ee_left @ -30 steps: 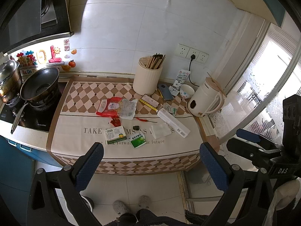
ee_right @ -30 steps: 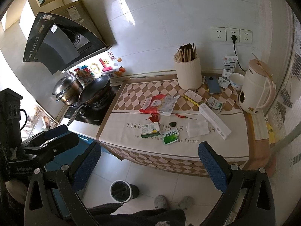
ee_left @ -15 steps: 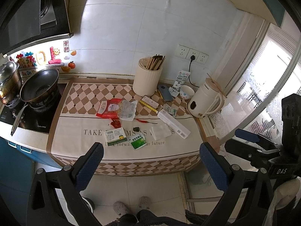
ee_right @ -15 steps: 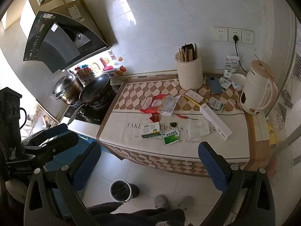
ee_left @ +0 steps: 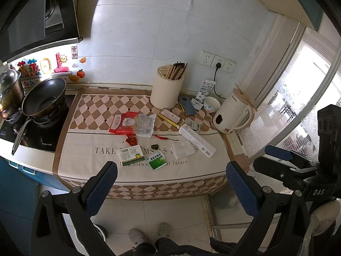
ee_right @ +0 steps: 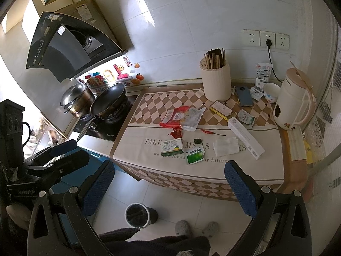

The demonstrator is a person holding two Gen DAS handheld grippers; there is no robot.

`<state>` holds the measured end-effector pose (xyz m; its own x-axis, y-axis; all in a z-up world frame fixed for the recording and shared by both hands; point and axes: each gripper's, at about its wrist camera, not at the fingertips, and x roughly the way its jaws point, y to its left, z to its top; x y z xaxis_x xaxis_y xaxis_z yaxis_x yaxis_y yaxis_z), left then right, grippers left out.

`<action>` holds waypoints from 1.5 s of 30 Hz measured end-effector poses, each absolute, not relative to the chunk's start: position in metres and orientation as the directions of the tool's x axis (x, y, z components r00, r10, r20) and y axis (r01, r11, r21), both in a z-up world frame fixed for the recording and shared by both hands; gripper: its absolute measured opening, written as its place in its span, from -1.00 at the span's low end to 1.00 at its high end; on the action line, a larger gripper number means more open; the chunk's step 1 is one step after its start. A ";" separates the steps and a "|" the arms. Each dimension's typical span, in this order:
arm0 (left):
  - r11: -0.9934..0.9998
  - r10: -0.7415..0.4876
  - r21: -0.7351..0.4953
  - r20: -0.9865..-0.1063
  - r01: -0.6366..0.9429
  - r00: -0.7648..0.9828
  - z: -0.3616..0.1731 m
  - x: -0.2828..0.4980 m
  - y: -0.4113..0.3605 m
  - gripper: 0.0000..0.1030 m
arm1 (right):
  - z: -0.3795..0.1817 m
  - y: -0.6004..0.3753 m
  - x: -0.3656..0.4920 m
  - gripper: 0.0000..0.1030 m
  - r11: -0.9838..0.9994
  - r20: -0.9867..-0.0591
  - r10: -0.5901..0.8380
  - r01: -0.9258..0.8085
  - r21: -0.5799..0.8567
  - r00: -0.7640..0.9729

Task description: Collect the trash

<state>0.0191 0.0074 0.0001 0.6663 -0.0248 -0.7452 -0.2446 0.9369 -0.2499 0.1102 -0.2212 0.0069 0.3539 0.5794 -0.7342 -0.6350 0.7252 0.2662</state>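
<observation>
Litter lies on the checked cloth [ee_left: 96,111] of the counter: a red and clear food wrapper [ee_left: 133,123] [ee_right: 183,118], a green and white box [ee_left: 131,154] [ee_right: 172,147], a green sachet [ee_left: 157,160] [ee_right: 194,156], a white tissue [ee_left: 182,150] [ee_right: 226,146], a long white carton [ee_left: 197,140] [ee_right: 246,137] and a red chilli [ee_left: 163,137]. My left gripper [ee_left: 170,186] hangs open in front of the counter, above the floor. My right gripper [ee_right: 168,188] is open too, equally far back. A small round bin [ee_right: 137,214] stands on the floor below.
A cream chopstick holder [ee_left: 167,91], a phone [ee_left: 187,105], a small bowl [ee_left: 211,104] and a plugged-in kettle [ee_left: 233,113] crowd the back right. A wok [ee_left: 43,98] and a steel pot [ee_left: 9,91] sit on the hob at left. The person's slippers [ee_left: 147,232] show below.
Both grippers have drifted very slightly; the counter sits a touch differently in each view. Nothing on the cloth has moved and both stay open.
</observation>
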 end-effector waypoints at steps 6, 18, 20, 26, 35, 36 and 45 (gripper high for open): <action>0.938 -0.028 -0.250 -0.745 -0.239 0.667 0.005 0.026 0.013 1.00 | 0.002 -0.213 0.105 1.00 0.722 -0.738 0.577 -0.641 0.261 0.350; 0.926 0.242 -0.008 -0.755 -0.378 0.609 -0.031 0.044 0.032 1.00 | -0.013 -0.202 0.111 1.00 0.749 -0.748 0.556 -0.608 0.262 0.362; 0.906 0.328 0.080 -0.752 -0.415 0.571 -0.050 0.055 0.038 1.00 | -0.024 -0.200 0.123 1.00 0.777 -0.752 0.535 -0.572 0.262 0.384; 0.866 0.362 0.135 -0.833 -0.482 0.418 -0.125 0.097 0.071 1.00 | -0.079 -0.209 0.175 1.00 0.889 -0.802 0.391 -0.411 0.202 0.451; 0.750 0.136 0.008 -0.980 -0.661 0.143 -0.251 0.158 0.107 1.00 | -0.182 -0.218 0.298 1.00 0.947 -0.910 0.165 -0.317 0.039 0.380; 0.698 0.058 -0.047 -0.991 -0.715 0.121 -0.268 0.162 0.114 1.00 | -0.201 -0.217 0.320 1.00 0.947 -0.923 0.139 -0.322 0.018 0.360; 0.288 -0.170 -0.163 -0.978 -0.944 0.117 -0.339 0.198 0.134 1.00 | -0.315 -0.179 0.437 0.98 0.909 -0.978 -0.013 -0.406 -0.099 0.209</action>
